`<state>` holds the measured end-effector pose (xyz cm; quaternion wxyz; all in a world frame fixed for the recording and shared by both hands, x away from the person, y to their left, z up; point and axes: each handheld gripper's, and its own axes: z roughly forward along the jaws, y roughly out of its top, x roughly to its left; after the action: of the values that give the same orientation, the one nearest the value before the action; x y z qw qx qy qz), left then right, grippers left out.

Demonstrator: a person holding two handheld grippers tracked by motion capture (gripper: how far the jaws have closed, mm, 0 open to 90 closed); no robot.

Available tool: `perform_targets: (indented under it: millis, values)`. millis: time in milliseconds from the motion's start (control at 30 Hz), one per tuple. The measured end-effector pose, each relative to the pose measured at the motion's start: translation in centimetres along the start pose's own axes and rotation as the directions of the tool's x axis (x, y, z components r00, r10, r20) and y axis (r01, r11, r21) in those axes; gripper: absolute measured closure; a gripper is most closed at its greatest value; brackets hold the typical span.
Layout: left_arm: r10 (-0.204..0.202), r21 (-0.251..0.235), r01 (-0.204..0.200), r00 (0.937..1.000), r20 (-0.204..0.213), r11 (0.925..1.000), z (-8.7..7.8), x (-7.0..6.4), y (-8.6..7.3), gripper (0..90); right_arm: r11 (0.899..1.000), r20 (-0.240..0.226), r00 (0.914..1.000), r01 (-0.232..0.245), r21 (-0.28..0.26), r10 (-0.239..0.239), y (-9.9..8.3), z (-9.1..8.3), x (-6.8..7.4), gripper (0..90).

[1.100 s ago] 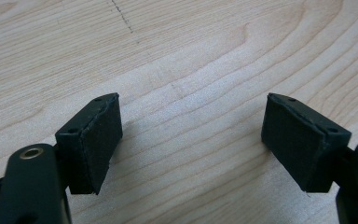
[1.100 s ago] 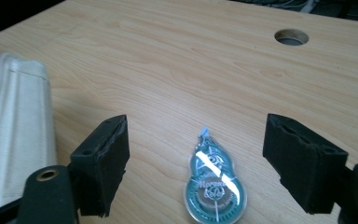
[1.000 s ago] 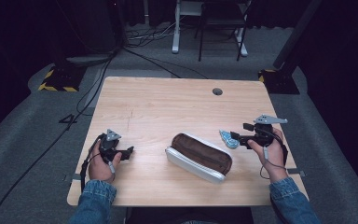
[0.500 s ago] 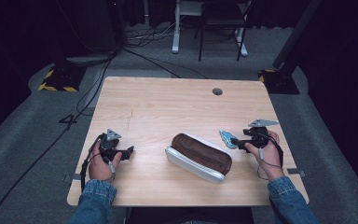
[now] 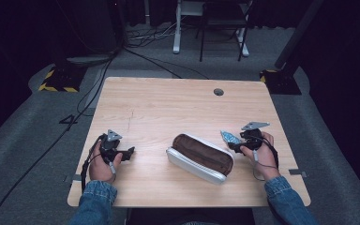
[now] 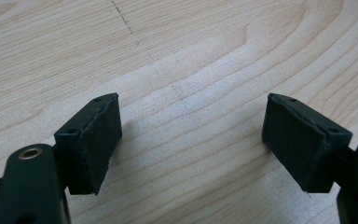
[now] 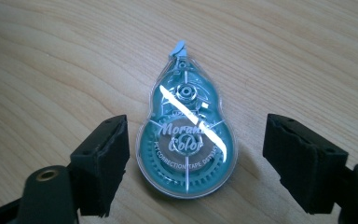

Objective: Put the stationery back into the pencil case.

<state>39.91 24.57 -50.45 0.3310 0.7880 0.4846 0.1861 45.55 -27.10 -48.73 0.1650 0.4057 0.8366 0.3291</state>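
Note:
A teal correction tape dispenser (image 7: 186, 140) lies flat on the wooden table (image 5: 168, 108), between the spread jaws of my right gripper (image 7: 196, 161), which is open around it without touching. From above, the correction tape (image 5: 228, 137) sits just right of an open brown pencil pouch (image 5: 201, 157) with a white rim, and the right gripper (image 5: 236, 146) hovers at it. My left gripper (image 5: 130, 152) rests open near the table's left front, its jaws (image 6: 191, 140) over bare wood.
A round cable hole (image 5: 218, 92) is near the table's far edge. Beyond the table are floor cables (image 5: 140, 47), a white desk frame (image 5: 206, 28) and yellow-black striped bases (image 5: 56, 79). The far half of the table is bare wood.
My right gripper has moved down and slightly left toward the correction tape and now straddles it. The left gripper has stayed put.

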Motion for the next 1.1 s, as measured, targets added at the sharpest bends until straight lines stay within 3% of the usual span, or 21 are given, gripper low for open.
perform_targets:
  millis: [200, 300, 500, 1100]
  values:
    - [0.0, 0.0, 0.0, 1.0, 0.0, 1.0, 0.0, 0.0, 0.0, 20.2, 0.999, 0.005, 0.9996, 0.029, 0.029, -0.029, -0.02, 0.48, 0.38, 29.0]
    - [0.0, 0.0, 0.0, 1.0, 0.002, 1.0, 0.01, 0.01, 0.0, 20.2, 0.999, -0.009, 0.9996, 0.026, 0.024, -0.025, 0.02, 0.56, 0.48, 38.3]
    - [0.0, 0.0, 0.0, 1.0, 0.001, 1.0, 0.01, 0.0, 0.0, 20.2, 0.999, -0.023, 0.9997, 0.014, 0.029, -0.013, -0.01, 0.46, 0.51, 39.0]
    - [0.0, 0.0, 0.0, 1.0, 0.0, 1.0, 0.0, 0.0, 0.0, 20.2, 0.999, -0.007, 0.9998, -0.02, 0.035, 0.021, 0.17, 0.06, 0.43, 39.4]
